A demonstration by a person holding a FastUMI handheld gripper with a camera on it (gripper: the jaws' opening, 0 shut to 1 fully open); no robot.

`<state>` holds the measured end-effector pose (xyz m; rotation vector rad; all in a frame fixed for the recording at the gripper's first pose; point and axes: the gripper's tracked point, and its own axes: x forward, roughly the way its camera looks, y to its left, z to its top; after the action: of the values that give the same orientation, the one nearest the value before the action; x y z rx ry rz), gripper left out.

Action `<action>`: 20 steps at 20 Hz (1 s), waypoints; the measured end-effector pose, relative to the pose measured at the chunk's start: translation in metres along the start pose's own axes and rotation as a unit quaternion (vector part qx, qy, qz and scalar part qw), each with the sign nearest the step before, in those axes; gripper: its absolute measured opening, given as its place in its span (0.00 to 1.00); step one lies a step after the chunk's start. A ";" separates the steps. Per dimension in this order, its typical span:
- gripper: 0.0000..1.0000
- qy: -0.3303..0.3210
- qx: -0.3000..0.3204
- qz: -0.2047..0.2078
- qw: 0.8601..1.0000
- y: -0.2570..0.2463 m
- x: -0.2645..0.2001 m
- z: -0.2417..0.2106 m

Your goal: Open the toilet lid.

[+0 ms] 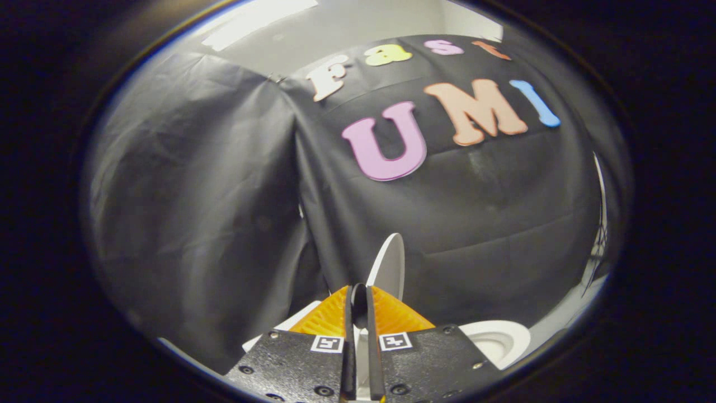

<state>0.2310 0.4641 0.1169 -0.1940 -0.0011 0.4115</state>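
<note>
White lid upright beyond nearly closed fingers; bowl beside.

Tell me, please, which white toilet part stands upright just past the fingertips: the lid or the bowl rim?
The lid: it stands raised on edge just beyond the nearly closed gripper, while the bowl rim lies flat, lower and beside the fingers.

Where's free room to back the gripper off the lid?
Free: the open stretch between the raised toilet lid and the black cloth wall, to either side of the lid. Crowded: at the gripper, whose fingers are nearly closed with the thin lid edge running into the gap, and beside them, where the toilet bowl rim sits close.
</note>
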 end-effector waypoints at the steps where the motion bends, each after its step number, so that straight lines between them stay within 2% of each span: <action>1: 0.09 0.008 -0.016 0.006 1.000 0.008 0.006 0.001; 8: 0.09 0.025 -0.053 0.066 0.996 0.087 0.034 -0.012; 20: 0.12 0.065 -0.081 0.130 0.986 0.164 0.064 -0.038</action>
<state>0.2261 0.6298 0.0460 -0.3843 0.1200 0.6603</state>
